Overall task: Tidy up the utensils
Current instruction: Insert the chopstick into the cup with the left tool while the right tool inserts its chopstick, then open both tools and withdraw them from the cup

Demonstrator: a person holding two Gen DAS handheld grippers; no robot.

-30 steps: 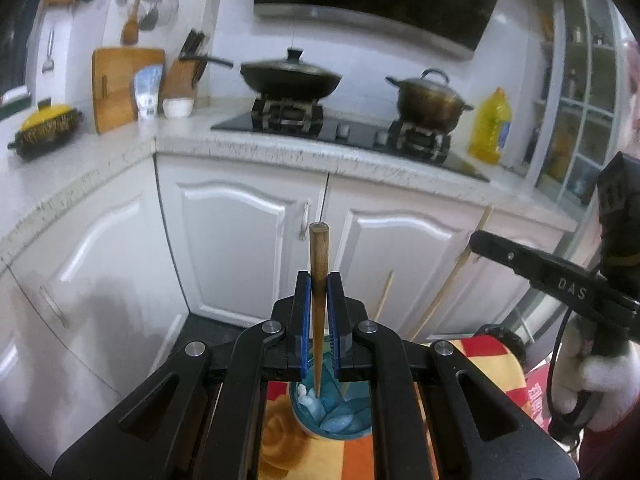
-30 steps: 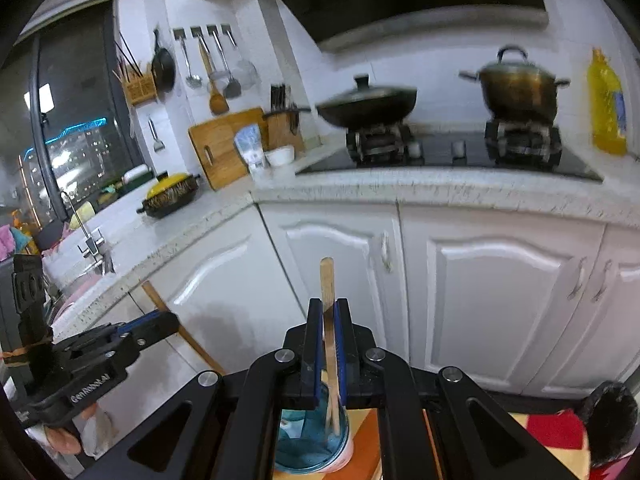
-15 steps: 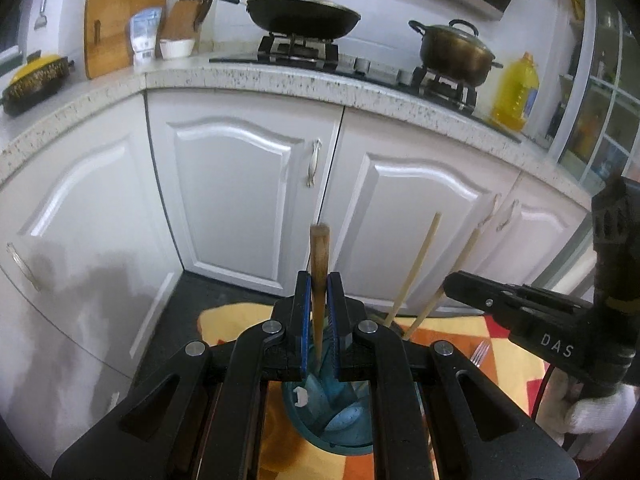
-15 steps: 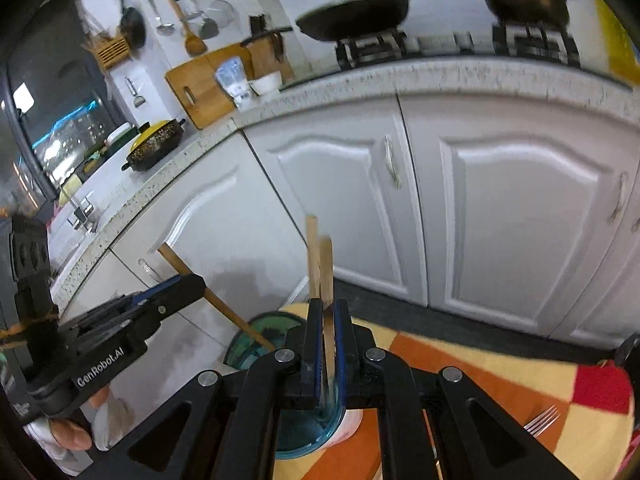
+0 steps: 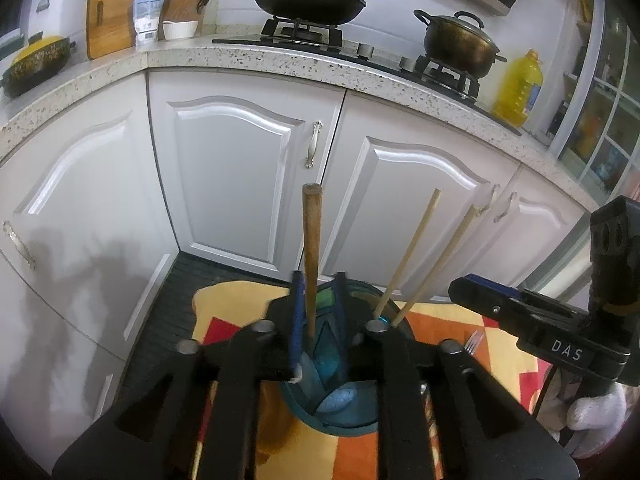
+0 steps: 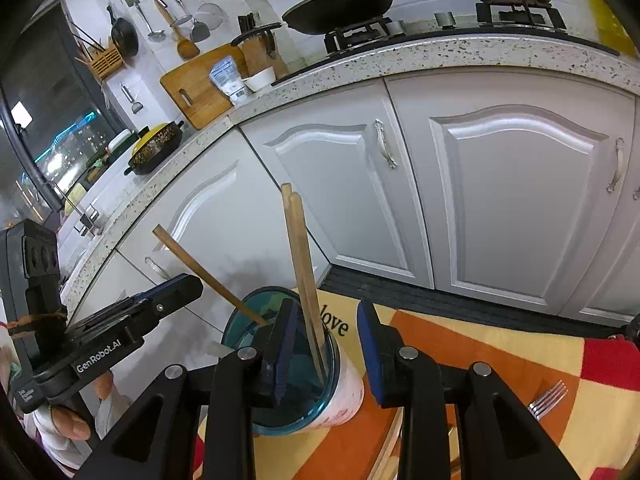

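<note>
Left wrist view: the left gripper (image 5: 318, 316) is opening, its pads parted around a brown wooden stick (image 5: 311, 248) that stands free in the blue-lined cup (image 5: 352, 412) just below the fingers; two pale chopsticks (image 5: 416, 256) lean right of it.

Right wrist view: the right gripper (image 6: 326, 344) is opening, released, the chopstick pair (image 6: 302, 264) standing between its pads in the cup (image 6: 344, 392); a fork (image 6: 548, 398) lies to its right on the cloth (image 6: 460, 344)
</note>
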